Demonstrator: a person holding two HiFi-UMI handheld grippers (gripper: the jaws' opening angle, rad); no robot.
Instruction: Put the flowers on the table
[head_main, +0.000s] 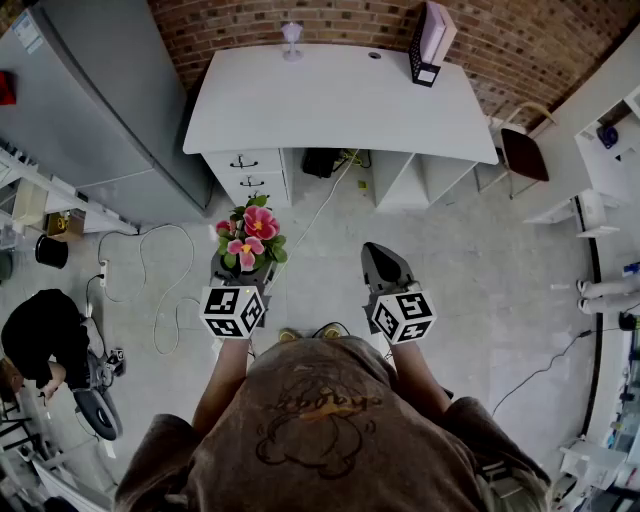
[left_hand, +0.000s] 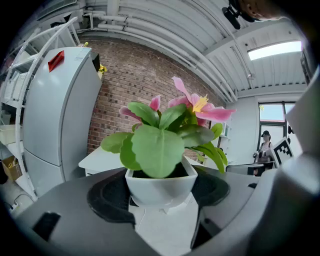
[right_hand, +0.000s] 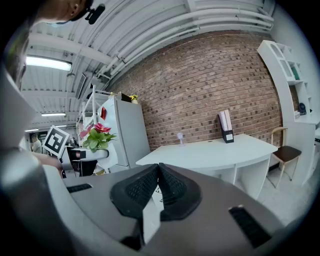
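**Flowers riding in the left gripper, apart from the table**

Pink flowers (head_main: 250, 235) with broad green leaves are standing upright in a small white pot (left_hand: 160, 187). The pot is sitting between the two pads of the left gripper (head_main: 240, 272). Its jaws are standing wide and pressing on the pot's sides, so the plant is hanging in the air above the floor.

In the left gripper view the leaves are filling the middle of the frame, with one pink bloom spreading to the right above them.

The right gripper (head_main: 383, 262) is hovering just beside the left one, level with it. Its ribbed pads (right_hand: 172, 187) are meeting edge to edge with nothing between them.

The person is holding both grippers out in front of a brown shirt (head_main: 320, 430), facing the white table (head_main: 340, 100). The table is standing well apart from the flowers, against a brick wall (head_main: 520, 40). A black file holder (head_main: 430, 42) is standing at the table's back right corner. A small clear object (head_main: 292, 38), too small to name, is standing at its back edge. A grey refrigerator (head_main: 90, 100) is standing to the table's left and a chair (head_main: 525, 152) to its right. Cables (head_main: 165, 290) are trailing over the floor on the left.
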